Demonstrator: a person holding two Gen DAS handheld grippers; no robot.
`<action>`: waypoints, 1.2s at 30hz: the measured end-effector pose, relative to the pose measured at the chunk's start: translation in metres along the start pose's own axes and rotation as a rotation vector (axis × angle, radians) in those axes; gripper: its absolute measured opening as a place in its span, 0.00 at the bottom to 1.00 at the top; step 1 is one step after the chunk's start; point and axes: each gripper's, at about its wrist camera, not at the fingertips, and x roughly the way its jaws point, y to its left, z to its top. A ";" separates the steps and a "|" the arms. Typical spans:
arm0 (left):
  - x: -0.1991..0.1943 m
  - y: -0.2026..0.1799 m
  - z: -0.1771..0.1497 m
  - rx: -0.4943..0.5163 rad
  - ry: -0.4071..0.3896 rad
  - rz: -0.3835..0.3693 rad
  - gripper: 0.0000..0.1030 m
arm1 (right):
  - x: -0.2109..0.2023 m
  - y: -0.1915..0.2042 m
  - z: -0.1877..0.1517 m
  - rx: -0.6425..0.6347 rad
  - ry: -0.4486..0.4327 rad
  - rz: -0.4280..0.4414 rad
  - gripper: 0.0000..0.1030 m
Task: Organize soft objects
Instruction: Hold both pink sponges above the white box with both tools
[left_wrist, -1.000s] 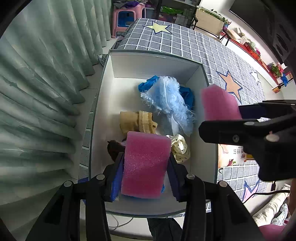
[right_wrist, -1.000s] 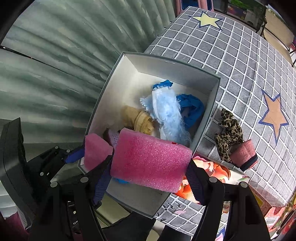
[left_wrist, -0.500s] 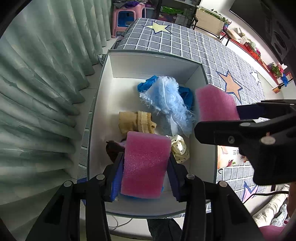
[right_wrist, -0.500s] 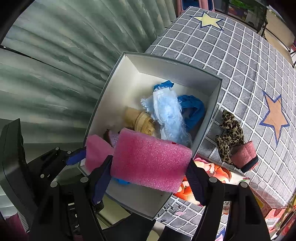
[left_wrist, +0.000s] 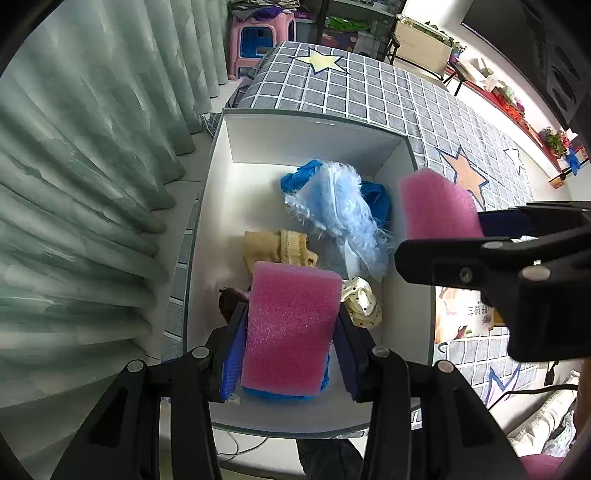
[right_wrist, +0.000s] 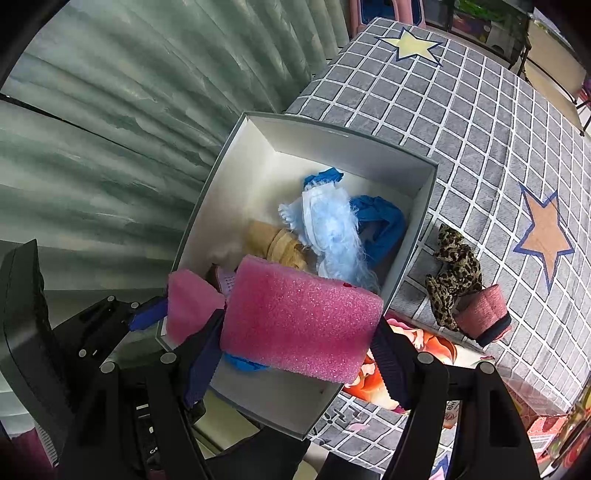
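My left gripper (left_wrist: 290, 332) is shut on a pink foam sponge (left_wrist: 291, 325) and holds it above the near end of the white box (left_wrist: 306, 136). My right gripper (right_wrist: 299, 332) is shut on a second pink foam sponge (right_wrist: 299, 323) above the box's near right rim; this sponge also shows in the left wrist view (left_wrist: 437, 208). The left sponge shows in the right wrist view (right_wrist: 190, 302). In the box lie a light blue fluffy cloth (left_wrist: 343, 214), a blue cloth (left_wrist: 378, 201), a tan cloth (left_wrist: 277, 245), a dotted cream cloth (left_wrist: 362, 299) and a dark item (left_wrist: 231, 299).
A leopard-print cloth (right_wrist: 454, 273) and a rolled maroon item (right_wrist: 484, 315) lie on the grey checked star bedspread (right_wrist: 480, 129) right of the box. A colourful picture book (right_wrist: 406, 347) lies beside the box. Green curtains (left_wrist: 92, 166) hang at the left.
The right gripper and its sponge have shifted slightly left toward the box in the left wrist view. The left gripper has held nearly still.
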 end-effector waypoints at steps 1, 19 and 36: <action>-0.001 0.000 0.001 -0.001 -0.001 0.002 0.46 | -0.001 0.000 0.000 0.001 -0.001 0.000 0.73; -0.004 0.001 0.007 0.001 -0.009 0.007 0.46 | -0.005 0.001 0.003 -0.001 -0.011 -0.007 0.73; -0.004 0.001 0.008 0.000 -0.009 0.011 0.46 | -0.004 0.001 0.005 -0.002 -0.009 -0.011 0.73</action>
